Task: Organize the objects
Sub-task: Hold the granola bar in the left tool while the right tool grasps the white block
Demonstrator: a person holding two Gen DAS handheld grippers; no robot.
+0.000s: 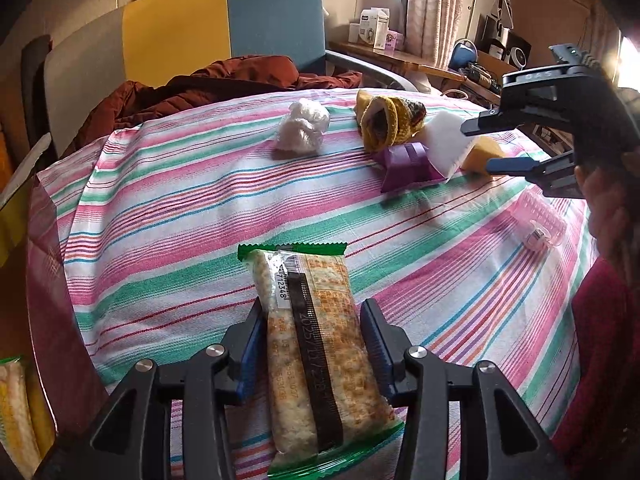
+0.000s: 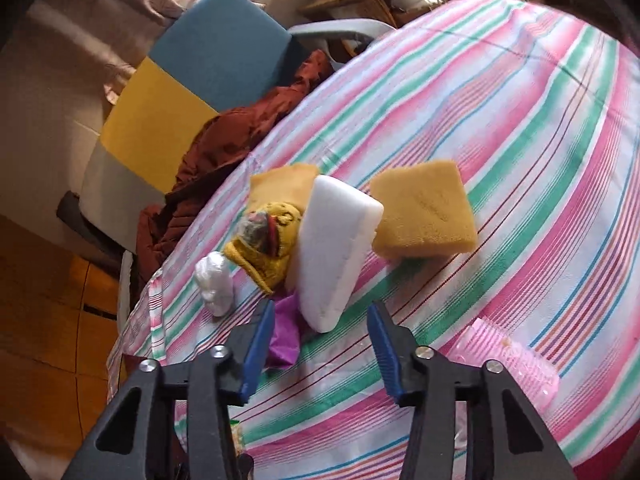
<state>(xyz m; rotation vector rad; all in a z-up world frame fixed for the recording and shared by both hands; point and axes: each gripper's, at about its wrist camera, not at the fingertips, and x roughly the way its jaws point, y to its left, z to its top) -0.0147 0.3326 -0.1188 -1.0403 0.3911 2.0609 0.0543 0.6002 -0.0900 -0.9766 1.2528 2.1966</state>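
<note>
A snack pack is seen between the pads of the left tool, its long axis along the fingers, low over the striped surface. The right tool is held part-open and empty, and the white sponge lies just ahead of it, nearer than to the left tool, long axis roughly along the fingers.

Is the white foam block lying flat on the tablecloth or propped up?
Propped up. The white foam block leans tilted, one end on the striped tablecloth, its upper part resting against the yellow sponge and the knitted yellow item.
</note>
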